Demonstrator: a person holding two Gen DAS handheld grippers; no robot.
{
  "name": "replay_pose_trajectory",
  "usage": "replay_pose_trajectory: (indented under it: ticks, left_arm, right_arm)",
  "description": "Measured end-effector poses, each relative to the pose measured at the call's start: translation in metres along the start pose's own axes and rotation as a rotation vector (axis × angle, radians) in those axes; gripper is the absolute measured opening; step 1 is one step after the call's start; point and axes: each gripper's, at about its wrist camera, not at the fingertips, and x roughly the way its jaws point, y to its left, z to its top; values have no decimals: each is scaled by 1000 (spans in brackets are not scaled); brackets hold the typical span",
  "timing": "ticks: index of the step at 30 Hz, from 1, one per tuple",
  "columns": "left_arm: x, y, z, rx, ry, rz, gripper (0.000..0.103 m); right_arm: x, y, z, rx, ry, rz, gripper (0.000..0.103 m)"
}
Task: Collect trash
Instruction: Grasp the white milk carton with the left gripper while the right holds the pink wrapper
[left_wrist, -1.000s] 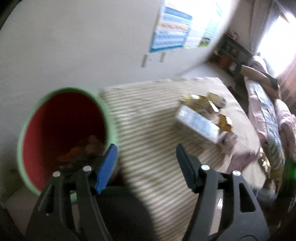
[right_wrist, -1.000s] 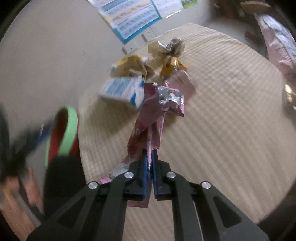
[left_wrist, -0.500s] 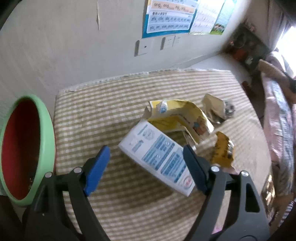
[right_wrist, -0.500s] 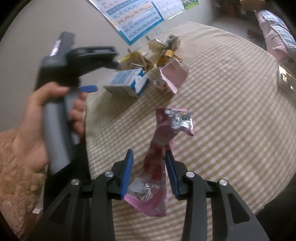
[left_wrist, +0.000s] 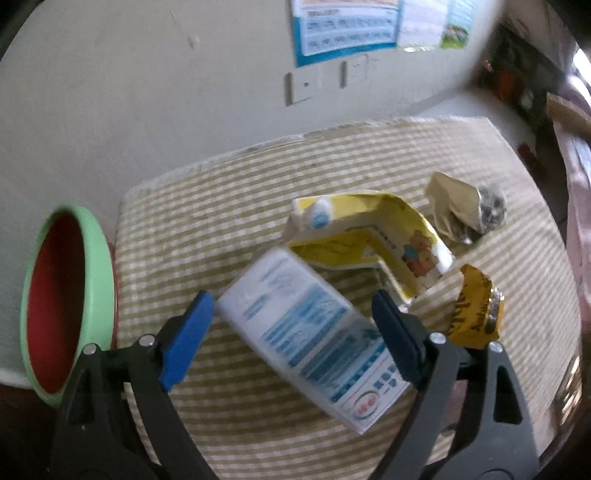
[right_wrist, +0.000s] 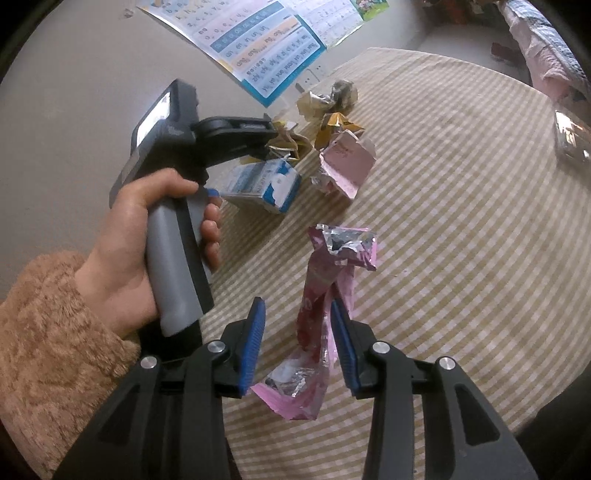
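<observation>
My left gripper (left_wrist: 291, 332) is open, its fingers on either side of a blue-and-white milk carton (left_wrist: 314, 343) that lies on the checked tablecloth; the carton also shows in the right wrist view (right_wrist: 264, 184). My right gripper (right_wrist: 297, 339) is open around a pink foil wrapper (right_wrist: 325, 295), which lies loose on the cloth between the fingers. The red bin with a green rim (left_wrist: 62, 299) stands off the table's left edge. Behind the carton lie a yellow carton (left_wrist: 373, 240), a crumpled foil wrapper (left_wrist: 461, 214) and a yellow wrapper (left_wrist: 476, 310).
A torn pink carton (right_wrist: 347, 162) lies beyond the pink wrapper. A shiny packet (right_wrist: 570, 140) sits at the table's far right. A poster (right_wrist: 266, 48) hangs on the wall behind the table. The left hand and its gripper handle (right_wrist: 173, 229) fill the left of the right wrist view.
My right gripper has opened and let go of the pink wrapper. My left gripper has swung from the bin to the milk carton and moved closer around it.
</observation>
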Motion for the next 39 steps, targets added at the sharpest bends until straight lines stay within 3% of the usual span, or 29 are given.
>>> replay_pose_trajectory:
  ticks: [3, 8, 15, 18, 20, 24, 30, 36, 38, 39]
  left_arm:
    - [0, 8, -6, -44, 18, -22, 85]
    - [0, 2, -10, 5, 33, -22, 85]
    - [-4, 14, -36, 42, 66, -77, 85]
    - [-16, 29, -44, 18, 17, -100, 85]
    - [-25, 29, -43, 52, -35, -87, 85]
    - [-29, 17, -35, 136, -66, -67, 85]
    - [-14, 26, -29, 83, -5, -122, 85]
    - [-7, 9, -36, 173, 8, -106, 84]
    - [-4, 9, -37, 168, 15, -112, 76]
    - [-2, 9, -38, 168, 25, -115, 66]
  right_arm:
    - [1, 0, 1, 1, 1, 4, 37]
    - [2, 0, 0, 3, 3, 6, 37]
    - [4, -3, 2, 17, 7, 9, 38]
    - [6, -3, 3, 15, 12, 8, 38]
    - [8, -3, 3, 11, 16, 7, 38]
    - [10, -3, 4, 7, 19, 3, 38]
    - [10, -3, 4, 9, 24, 5, 38]
    - [13, -3, 3, 4, 40, 4, 38]
    - [14, -3, 3, 4, 47, 3, 38]
    - [15, -3, 3, 2, 50, 2, 38]
